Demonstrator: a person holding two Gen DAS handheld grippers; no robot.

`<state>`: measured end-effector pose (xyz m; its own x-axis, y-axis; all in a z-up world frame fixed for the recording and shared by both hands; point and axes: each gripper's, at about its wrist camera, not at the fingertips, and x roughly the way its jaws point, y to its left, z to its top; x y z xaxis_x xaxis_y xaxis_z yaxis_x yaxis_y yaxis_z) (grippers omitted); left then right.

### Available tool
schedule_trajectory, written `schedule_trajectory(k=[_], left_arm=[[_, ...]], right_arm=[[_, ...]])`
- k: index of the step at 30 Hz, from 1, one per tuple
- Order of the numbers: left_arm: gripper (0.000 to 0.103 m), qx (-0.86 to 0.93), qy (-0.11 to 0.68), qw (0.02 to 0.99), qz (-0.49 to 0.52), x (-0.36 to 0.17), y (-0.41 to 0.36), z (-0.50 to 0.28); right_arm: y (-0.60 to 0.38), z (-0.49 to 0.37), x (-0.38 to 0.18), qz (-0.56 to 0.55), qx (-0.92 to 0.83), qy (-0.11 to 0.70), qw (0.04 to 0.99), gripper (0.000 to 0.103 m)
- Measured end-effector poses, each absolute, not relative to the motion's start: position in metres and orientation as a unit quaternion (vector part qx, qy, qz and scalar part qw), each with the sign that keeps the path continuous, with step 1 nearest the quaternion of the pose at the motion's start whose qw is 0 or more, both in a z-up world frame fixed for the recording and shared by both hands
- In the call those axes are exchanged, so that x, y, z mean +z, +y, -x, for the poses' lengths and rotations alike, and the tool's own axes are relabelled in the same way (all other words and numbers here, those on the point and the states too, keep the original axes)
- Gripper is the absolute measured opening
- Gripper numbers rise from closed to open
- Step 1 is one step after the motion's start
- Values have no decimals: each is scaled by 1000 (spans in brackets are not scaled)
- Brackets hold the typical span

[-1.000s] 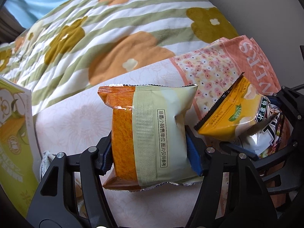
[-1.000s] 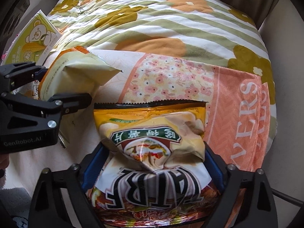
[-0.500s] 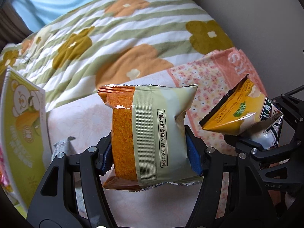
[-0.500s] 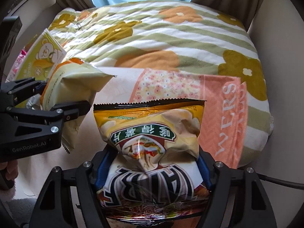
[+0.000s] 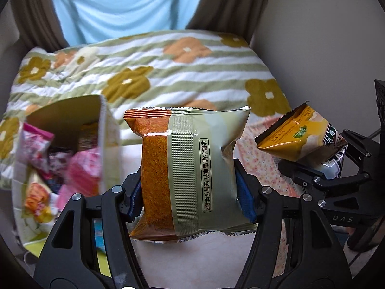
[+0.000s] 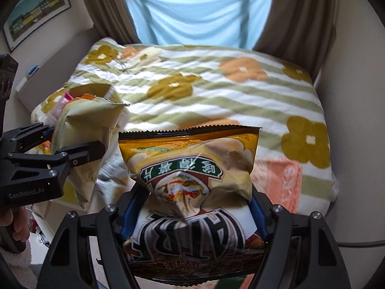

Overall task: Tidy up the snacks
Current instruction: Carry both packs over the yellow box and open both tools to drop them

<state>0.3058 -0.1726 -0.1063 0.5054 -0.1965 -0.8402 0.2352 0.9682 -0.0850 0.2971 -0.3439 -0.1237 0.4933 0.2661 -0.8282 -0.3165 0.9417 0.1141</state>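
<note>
At the far left of the left wrist view an open cardboard box (image 5: 72, 130) stands on the bed, blurred, with pink and other bright snack packets (image 5: 81, 171) piled inside it. Just right of the box the left gripper (image 5: 190, 192) pinches an orange and pale green snack pack (image 5: 190, 166) by its lower half, the blue pads (image 5: 244, 198) pressing in on both sides so the pack dents at the waist. The pack stands upright between the fingers, held above the bed, its seam and a strip of printed characters facing the camera. Behind it lies a blanket (image 5: 154, 72) with green stripes and orange and olive flowers, and beyond that a light blue curtain (image 5: 125, 4) between brown drapes. Further right the right gripper (image 5: 324, 171) holds a yellow chip bag (image 5: 298, 139), its serrated top edge pointing toward the pack, the two bags near each other but apart.

In the right wrist view the left gripper (image 6: 74, 144) shows at the left edge with its pack (image 6: 86, 130), and part of a hand (image 6: 14, 224) grips its handle. In the middle the right gripper (image 6: 192, 214) clamps the chip bag (image 6: 190, 166) by its crumpled lower part, the bag upright in the air over the bed. At the right a pink floral cloth (image 6: 281, 183) lies on the blanket (image 6: 240, 91)
</note>
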Motion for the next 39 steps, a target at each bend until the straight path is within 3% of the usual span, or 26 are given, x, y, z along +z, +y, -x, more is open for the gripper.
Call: schedule_trajectory(k=[11,21,32,34,35,37,39], left_arm=[[61,-76,446,892,6,-57,-39,-303],[61,-68,465,883,14,-80,55,-333],[61,-110,499,859,0,-124,95,-392],[68,-116,500,858,-7,-128,95,-398],[84,-123,500,857,-9,-131,95,-399],[102,-119,491,863,-5,-131,100,-399],[103,-117,486,866,4,-131,106,-397]], right_arm=[[-228,-303,-74,22,224,429,875,71],[-141,-327,-82,21,220,436,872,71],[-91,-357,-111,3,174,465,868,71],[-87,-359,-113,2,166,469,867,71],[-86,-360,-115,1,161,471,867,71],[-87,-362,-115,-5,154,471,868,71],[-89,-363,-115,-8,147,473,869,71]])
